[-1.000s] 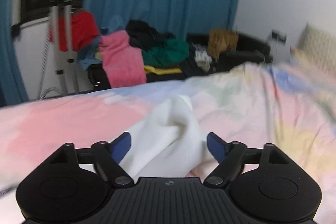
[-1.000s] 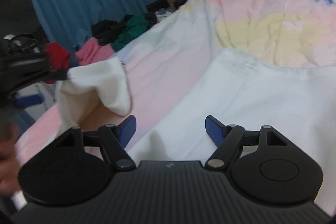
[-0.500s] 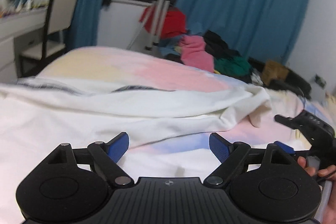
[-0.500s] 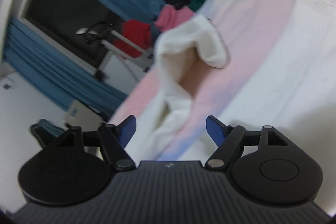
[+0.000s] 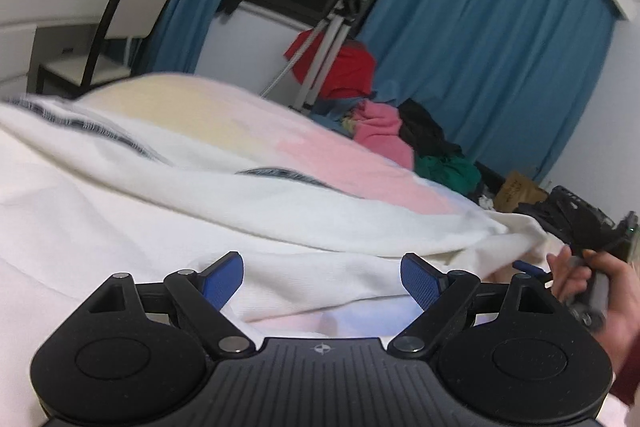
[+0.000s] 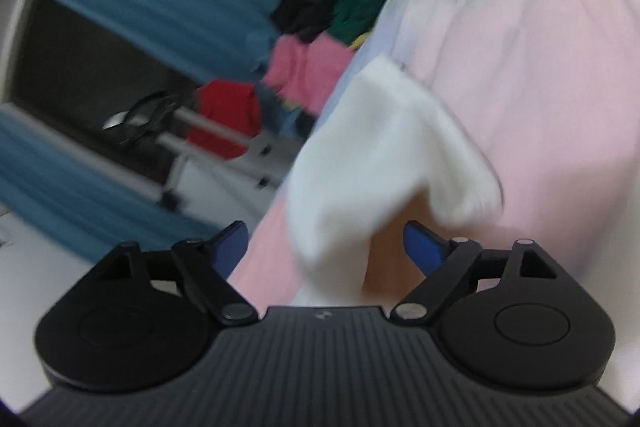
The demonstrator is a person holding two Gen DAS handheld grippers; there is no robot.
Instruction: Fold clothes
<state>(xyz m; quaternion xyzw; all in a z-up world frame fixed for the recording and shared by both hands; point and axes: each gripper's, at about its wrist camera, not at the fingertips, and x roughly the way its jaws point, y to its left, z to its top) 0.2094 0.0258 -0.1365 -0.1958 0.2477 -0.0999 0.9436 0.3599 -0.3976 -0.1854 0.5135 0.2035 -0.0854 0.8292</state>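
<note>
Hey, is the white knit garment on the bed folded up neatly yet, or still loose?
Still loose. The white knit garment lies in a long rumpled ridge across the pastel bedcover, one end flopped over; no tidy stacked layers show.

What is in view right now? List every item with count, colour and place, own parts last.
White knit garment: one, white with dark stripes, spread across the bed; one end lies between the right gripper's fingers.
Pastel bed cover: one, pink, yellow and pale blue, under the garment.
Pile of clothes: one heap, pink, black, green and red, beyond the bed.
Blue curtains: two panels, either side of a dark window.
Silver tripod: one, by the window.
Chair: one, pale seat and back on a black frame, at a white desk.
Cardboard box: one, brown, far right.
Left gripper: black, blue pads, open over the garment.
Right gripper: black, blue pads, jaws opening.
Person's hand: one, holding the right gripper.
</note>
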